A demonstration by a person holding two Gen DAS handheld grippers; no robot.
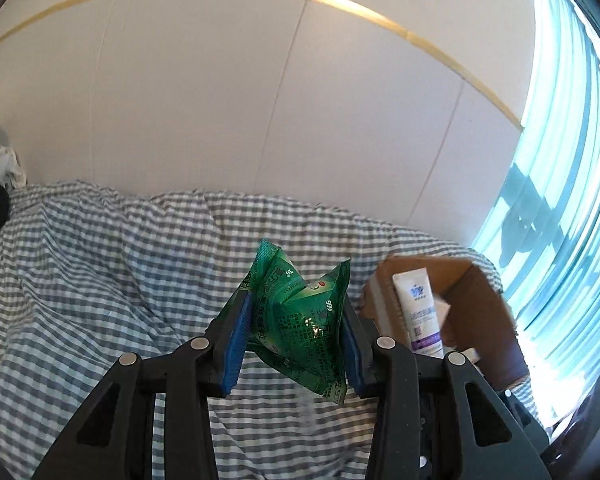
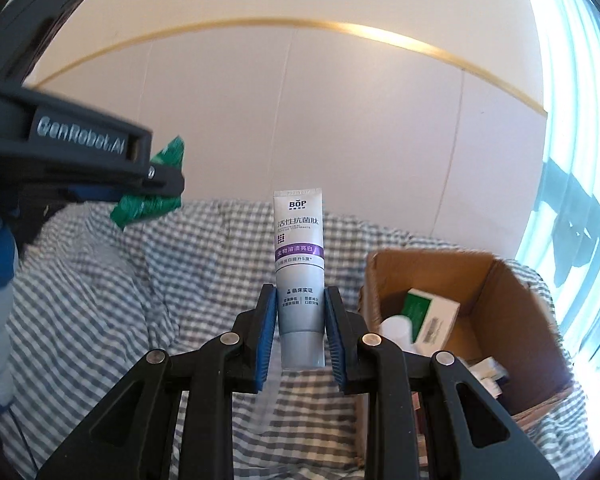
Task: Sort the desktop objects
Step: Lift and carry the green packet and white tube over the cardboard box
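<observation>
Item 1, step in hand. Both held things are off the cloth and in carriage toward the cardboard box (image 2: 464, 280); judged as mid-transfer, pick done, drop not yet made.

Item 2, left gripper (image 1: 296, 320). Blue pads (image 1: 236, 344) clenched on a green sachet (image 1: 300, 312), one pad on each side. The sachet is crumpled foil with dark print and a small red dot; its top corner stands up past the fingertips, its lower corner hangs below them.

Item 3, right gripper (image 2: 300, 324). Pads pressed on a toothpaste tube (image 2: 299, 264), gripped low near the grey cap end, which points down between the fingers. The tube is white and silver with a purple band, upright, its crimped end well above the fingertips.

Item 4, checked cloth (image 1: 100, 280). Blue and white, rumpled, below and beyond both pairs of fingers; touches neither held thing.

Item 5, cardboard box. Beyond and to the right of the right fingers, flaps open. Inside: a green and white carton (image 2: 428, 316) and something white and round, not identifiable.

Item 6, next move, as a judgement. Each gripper must be brought over the open box before the pads part; the right is the nearer. The upright tube may tip on release; the light sachet may cling to a pad.

Item 7, far. Pale wall, bright window at right.
</observation>
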